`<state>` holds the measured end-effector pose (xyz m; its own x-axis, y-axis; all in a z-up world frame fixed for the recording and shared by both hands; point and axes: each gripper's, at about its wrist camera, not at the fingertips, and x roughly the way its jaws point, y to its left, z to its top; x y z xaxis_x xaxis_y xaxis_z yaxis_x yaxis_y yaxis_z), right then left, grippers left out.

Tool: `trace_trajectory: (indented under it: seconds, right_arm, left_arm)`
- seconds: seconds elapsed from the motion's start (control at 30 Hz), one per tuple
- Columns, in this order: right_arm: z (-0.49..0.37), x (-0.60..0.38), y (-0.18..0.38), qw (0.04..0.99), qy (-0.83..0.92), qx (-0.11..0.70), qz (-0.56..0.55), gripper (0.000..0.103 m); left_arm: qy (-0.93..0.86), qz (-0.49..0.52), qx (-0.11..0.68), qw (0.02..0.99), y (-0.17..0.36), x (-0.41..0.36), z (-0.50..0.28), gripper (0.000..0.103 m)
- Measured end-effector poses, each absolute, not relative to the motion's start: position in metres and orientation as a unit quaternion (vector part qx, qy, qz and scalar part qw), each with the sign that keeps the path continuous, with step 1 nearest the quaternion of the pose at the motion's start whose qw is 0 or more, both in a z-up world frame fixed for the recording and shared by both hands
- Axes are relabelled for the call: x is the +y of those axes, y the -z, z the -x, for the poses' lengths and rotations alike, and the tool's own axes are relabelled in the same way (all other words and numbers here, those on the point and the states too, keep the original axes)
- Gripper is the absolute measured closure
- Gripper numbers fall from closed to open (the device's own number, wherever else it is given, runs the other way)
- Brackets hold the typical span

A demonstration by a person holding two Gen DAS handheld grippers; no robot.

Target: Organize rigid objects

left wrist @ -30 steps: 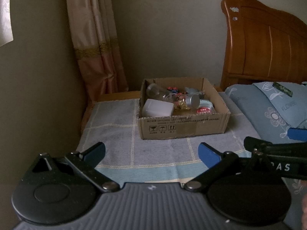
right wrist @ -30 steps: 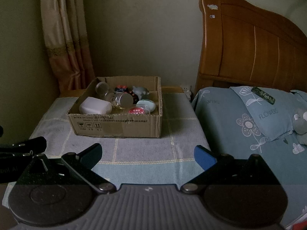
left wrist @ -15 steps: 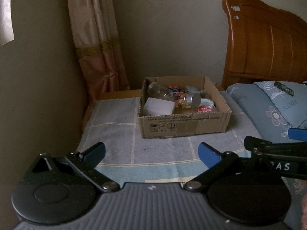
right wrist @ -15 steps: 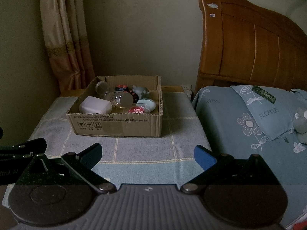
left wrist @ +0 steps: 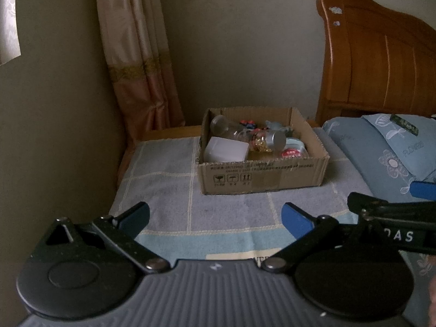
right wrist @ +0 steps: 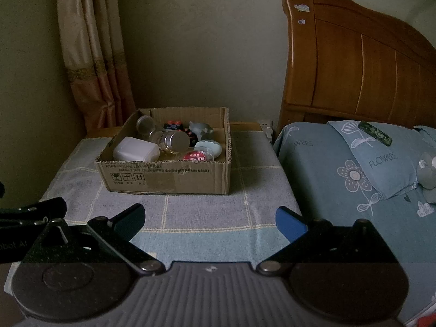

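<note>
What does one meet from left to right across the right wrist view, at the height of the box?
Curtain → cardboard box → wall socket → headboard → pillow → grey plush toy.

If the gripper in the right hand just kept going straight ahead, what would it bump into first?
Probably the cardboard box: the open right gripper points over the checked cloth at the box's front wall, slightly right of its middle. Depth is hard to judge.
</note>
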<state>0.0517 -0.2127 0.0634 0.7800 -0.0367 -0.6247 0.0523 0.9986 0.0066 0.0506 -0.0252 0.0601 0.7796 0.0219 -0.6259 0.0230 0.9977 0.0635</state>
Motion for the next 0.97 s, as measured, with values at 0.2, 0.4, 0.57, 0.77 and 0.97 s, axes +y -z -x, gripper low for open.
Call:
trace_trajectory:
  seconds: [0.2, 0.4, 0.57, 0.77, 0.97]
  right_arm:
    - [-0.0522, -0.2123, -0.0621, 0.943, 0.024, 0.331, -0.012, 0.0]
    - [-0.0522, -0.2125, -0.0623, 0.943, 0.023, 0.331, -0.012, 0.0]
    - [-0.0519, -0.2118, -0.062, 0.943, 0.023, 0.331, -0.013, 0.0]
    - [-0.0517, -0.212, -0.0626, 0.943, 0.023, 0.331, -0.013, 0.0]
    - [-0.0518, -0.2115, -0.0624, 0.943, 0.023, 0.332, -0.012, 0.0]
  left_arm:
    - [0.001, -0.032, 0.332, 0.943, -0.061, -0.0252, -0.0499, 0.001]
    - [0.0, -0.031, 0.334, 0.942, -0.0617, -0.025, -0.0495, 0.001]
    - [-0.001, -0.032, 0.335, 0.942, -0.0618, -0.0254, -0.0507, 0.001]
    - [0.0, -0.032, 0.335, 0.942, -0.0618, -0.0254, -0.0509, 0.001]
    - [0.0, -0.033, 0.335, 0.942, -0.0619, -0.0255, -0.0511, 0.001]
